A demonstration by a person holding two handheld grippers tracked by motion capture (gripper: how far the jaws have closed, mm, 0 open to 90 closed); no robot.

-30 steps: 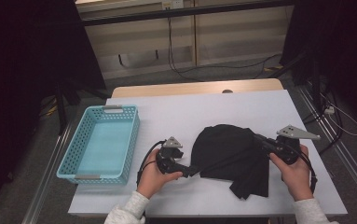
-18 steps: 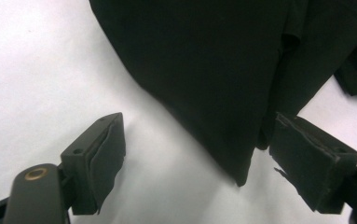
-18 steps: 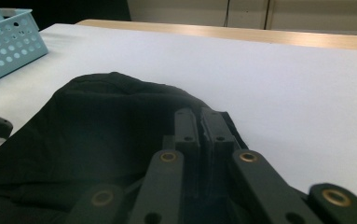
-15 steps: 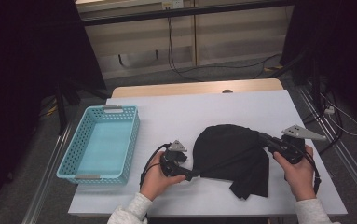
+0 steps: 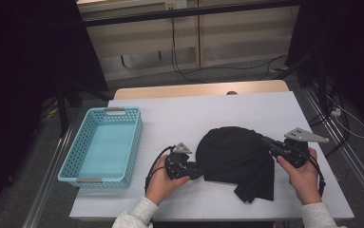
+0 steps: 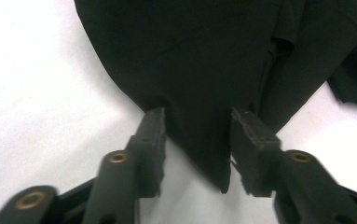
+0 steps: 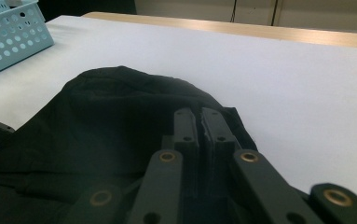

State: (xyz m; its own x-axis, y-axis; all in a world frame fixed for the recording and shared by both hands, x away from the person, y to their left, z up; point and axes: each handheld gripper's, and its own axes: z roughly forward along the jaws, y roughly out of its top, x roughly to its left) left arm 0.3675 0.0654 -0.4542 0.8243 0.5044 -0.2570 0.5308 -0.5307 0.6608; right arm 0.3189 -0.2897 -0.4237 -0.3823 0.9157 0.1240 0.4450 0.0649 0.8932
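So the black cloth (image 5: 234, 159) lies rumpled on the white table (image 5: 217, 114), toward the person's side and right of the middle. It is matte and dark, rounded like a dome at its far edge, with loose folds and a flap trailing toward the near right. In the left gripper view a pointed corner of it runs down between the two jaws. The left gripper (image 5: 195, 170) sits at the cloth's left edge; its jaws have just been closing around that corner, though a sliver of gap shows on each side, so they are not yet pinching it. The right gripper (image 5: 265, 141) has its jaws pressed together on the cloth's right edge. A light blue basket (image 5: 82, 156) stands well apart at the left.
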